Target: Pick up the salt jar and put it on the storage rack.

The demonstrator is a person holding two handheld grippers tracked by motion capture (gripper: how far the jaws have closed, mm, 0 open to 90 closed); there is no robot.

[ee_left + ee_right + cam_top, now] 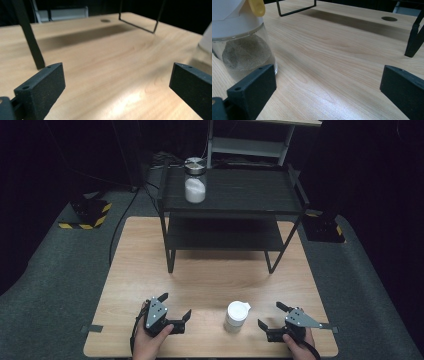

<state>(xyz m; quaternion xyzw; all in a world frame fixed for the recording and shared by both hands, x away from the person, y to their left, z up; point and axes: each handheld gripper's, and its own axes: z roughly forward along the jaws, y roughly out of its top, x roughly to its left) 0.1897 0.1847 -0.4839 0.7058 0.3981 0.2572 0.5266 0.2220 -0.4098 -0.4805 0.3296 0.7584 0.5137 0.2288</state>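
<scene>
Resting low at the near edge of the table (150, 270), both grippers have jaws spread, holding nothing. Left gripper (176, 309), right gripper (270, 315). Between them stands one white-lidded jar (236, 316), nearer the right. A second jar (195, 182) sits on the black rack (240, 190). Likely step: approach. Next, the right gripper should close around the near jar. Count: two jars, one rack.

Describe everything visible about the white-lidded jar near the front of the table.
The jar stands upright on the wooden table, between the two grippers and closer to the right gripper, untouched by either. It has a clear, glass-like body and a white lid with a raised flap. The right gripper view shows a yellow part at the lid and sandy, greyish powder filling part of the body. Its base rests flat on the tabletop.
</scene>
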